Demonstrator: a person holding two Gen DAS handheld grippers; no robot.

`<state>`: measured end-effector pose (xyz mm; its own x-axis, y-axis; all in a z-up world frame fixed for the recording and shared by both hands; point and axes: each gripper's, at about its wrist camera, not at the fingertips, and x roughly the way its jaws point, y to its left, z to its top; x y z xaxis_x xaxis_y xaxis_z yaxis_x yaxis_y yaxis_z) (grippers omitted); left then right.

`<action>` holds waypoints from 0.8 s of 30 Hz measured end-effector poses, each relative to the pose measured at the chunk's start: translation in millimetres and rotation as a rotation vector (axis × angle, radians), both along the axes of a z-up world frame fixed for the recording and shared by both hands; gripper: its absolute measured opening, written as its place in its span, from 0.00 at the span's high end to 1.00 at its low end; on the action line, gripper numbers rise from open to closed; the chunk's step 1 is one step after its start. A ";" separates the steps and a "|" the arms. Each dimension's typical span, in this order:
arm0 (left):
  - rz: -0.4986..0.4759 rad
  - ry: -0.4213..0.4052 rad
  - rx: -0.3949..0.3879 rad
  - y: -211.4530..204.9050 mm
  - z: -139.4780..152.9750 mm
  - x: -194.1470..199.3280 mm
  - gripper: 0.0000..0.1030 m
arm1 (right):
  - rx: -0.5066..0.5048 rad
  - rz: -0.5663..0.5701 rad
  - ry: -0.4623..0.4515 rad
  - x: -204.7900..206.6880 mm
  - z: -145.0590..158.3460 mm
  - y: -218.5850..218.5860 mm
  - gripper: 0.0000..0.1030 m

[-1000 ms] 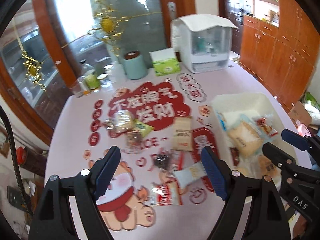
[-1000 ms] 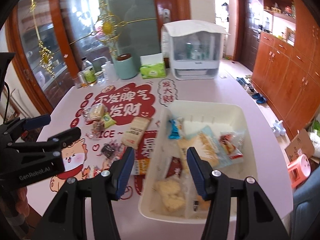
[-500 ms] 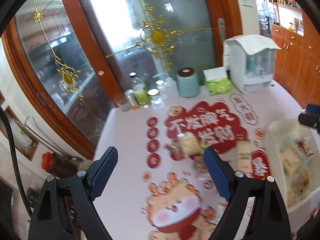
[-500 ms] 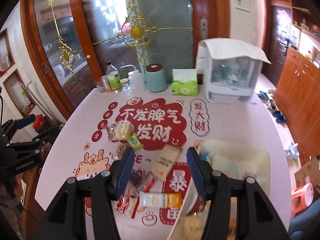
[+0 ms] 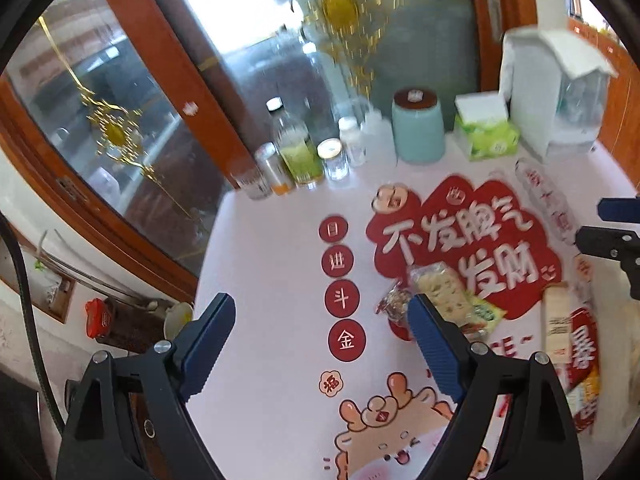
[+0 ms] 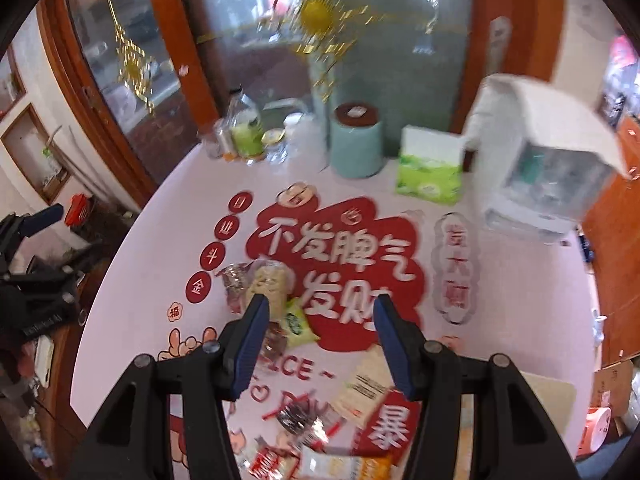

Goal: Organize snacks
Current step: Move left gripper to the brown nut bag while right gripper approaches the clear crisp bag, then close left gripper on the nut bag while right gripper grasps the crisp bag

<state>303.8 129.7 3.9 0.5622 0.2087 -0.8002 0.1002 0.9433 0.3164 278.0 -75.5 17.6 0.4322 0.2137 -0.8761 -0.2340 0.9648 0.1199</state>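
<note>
Loose snack packets lie on the pink table mat with red lettering. A pale cracker packet [image 5: 436, 284] [image 6: 268, 280], a green packet [image 5: 484, 312] [image 6: 296, 322] and a small red wrapped snack [image 5: 394, 304] sit together. A long beige packet [image 5: 556, 324] [image 6: 364, 388] lies further right. More wrappers [image 6: 298, 420] lie nearer, below the right gripper. My left gripper [image 5: 320, 340] hovers open and empty over bare mat, left of the cluster. My right gripper [image 6: 322, 340] is open and empty above the red lettering; the cracker packet lies just past its left finger [image 6: 252, 340].
Jars and bottles [image 5: 300, 156], a teal canister [image 5: 418, 128], a green tissue box [image 6: 430, 176] and a white appliance [image 6: 552, 168] line the table's back. A corner of the white bin [image 6: 552, 394] shows at lower right. The table edge [image 5: 204, 264] drops off on the left.
Both views have swung left, away from the white bin of snacks toward the loose packets and the table's left side. The left jaws stand slightly wider. Neither gripper has taken anything.
</note>
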 end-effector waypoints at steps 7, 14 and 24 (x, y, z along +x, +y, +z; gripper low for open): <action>0.035 0.116 -0.064 17.6 -79.6 35.5 0.15 | 0.032 0.027 0.163 51.3 -93.1 56.6 0.47; 0.067 0.176 -0.128 34.6 -125.7 54.3 0.15 | 0.047 0.026 0.292 76.4 -166.5 96.7 0.47; 0.103 0.218 -0.213 38.2 -157.3 74.8 0.15 | 0.032 0.067 0.309 88.8 -199.7 97.2 0.48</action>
